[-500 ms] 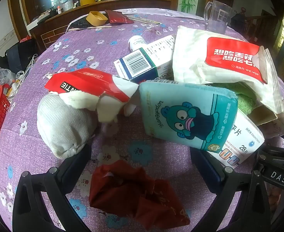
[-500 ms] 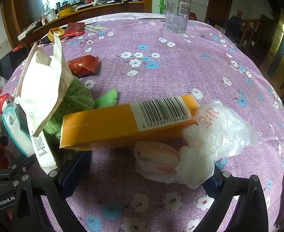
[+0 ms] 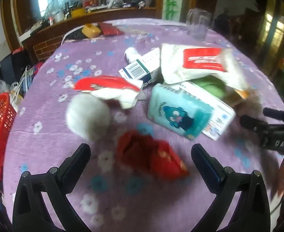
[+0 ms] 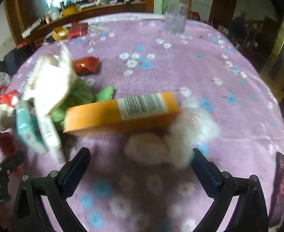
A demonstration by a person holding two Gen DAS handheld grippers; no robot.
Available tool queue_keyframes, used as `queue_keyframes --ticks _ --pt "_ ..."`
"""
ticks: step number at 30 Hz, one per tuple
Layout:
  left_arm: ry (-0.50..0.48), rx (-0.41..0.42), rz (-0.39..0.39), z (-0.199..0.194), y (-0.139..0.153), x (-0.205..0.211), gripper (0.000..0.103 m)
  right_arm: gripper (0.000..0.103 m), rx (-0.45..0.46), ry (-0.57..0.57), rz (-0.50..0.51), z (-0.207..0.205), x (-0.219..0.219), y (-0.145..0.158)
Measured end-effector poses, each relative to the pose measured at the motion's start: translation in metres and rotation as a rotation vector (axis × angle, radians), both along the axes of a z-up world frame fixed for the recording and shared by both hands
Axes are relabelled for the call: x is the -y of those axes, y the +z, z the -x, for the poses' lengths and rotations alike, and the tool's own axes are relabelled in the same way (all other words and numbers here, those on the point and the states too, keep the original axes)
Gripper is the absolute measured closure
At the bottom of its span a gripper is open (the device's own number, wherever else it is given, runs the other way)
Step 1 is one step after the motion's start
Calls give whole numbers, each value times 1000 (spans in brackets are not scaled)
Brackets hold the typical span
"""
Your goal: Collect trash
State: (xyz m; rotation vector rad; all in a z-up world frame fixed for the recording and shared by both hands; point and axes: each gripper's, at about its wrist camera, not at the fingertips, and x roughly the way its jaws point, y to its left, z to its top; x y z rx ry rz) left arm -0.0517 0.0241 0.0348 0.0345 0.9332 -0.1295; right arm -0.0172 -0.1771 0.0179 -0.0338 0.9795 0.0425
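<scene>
Left wrist view is showing the left gripper standing spread, a crumpled red wrapper lying between its fingers untouched; beyond, a teal tissue pack is resting. Right gripper is gaping too, a white plastic wad lying just ahead, touching an orange box.

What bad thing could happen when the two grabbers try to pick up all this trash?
1. The pictures are blurry, so the hands seem to be moving fast; the open left gripper might miss the red wrapper lying between its fingers.
2. The open right gripper could bump the orange box resting above the white plastic wad and shift the pile.
</scene>
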Motion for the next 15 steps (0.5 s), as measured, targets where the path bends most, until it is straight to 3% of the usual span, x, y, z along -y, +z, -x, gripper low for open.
queue_keyframes --ticks 4,10,12,15 --pt "7 101 22 34 20 -14 0 0 94 32 24 41 -8 26" --pt "140 331 78 82 47 -39 0 0 303 44 39 111 -43 61" --pt "180 396 65 97 52 -48 0 0 377 20 46 132 -57 67" --pt "224 442 37 116 54 -59 0 0 413 5 41 148 -71 67"
